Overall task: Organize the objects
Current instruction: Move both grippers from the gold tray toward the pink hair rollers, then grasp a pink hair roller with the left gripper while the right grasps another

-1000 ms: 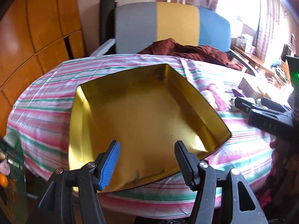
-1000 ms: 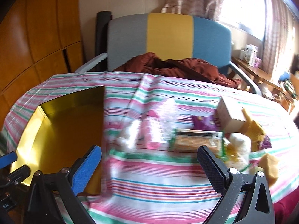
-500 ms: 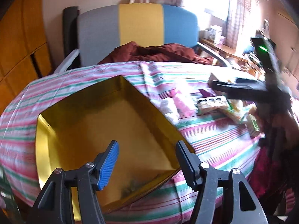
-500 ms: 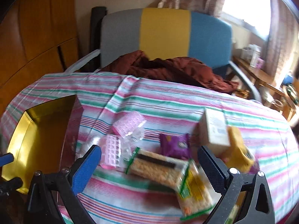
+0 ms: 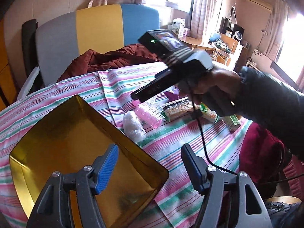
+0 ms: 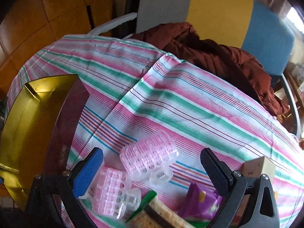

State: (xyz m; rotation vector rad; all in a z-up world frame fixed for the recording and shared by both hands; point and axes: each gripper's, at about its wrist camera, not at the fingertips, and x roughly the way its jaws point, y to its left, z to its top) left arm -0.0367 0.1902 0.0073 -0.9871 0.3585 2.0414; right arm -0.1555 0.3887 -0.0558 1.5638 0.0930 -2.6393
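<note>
An open gold box [image 5: 66, 142] sits on the striped tablecloth at the left, with nothing inside. My left gripper [image 5: 149, 152] hangs open over the box's near right corner. To the right of the box lie a white wrapped bundle [image 5: 133, 126], pink hair rollers [image 5: 150, 112], a cracker pack [image 5: 177, 109] and a green packet [image 5: 233, 121]. A hand [image 5: 209, 83] holds the right gripper above this pile. In the right wrist view, my right gripper [image 6: 151, 152] is open just over a pink roller [image 6: 150, 161]; a second roller [image 6: 112, 190] and a purple packet [image 6: 201, 199] lie nearer.
A small cardboard box [image 6: 254, 167] stands at the right of the pile. Behind the table is a grey, yellow and blue chair [image 5: 98, 32] with a maroon cloth [image 6: 218, 57] draped on it. Wooden cabinets [image 6: 47, 9] fill the left background.
The left view has swung right, from the gold box toward the pile. The right gripper has dropped lower and closer over the pink rollers. Both stay open.
</note>
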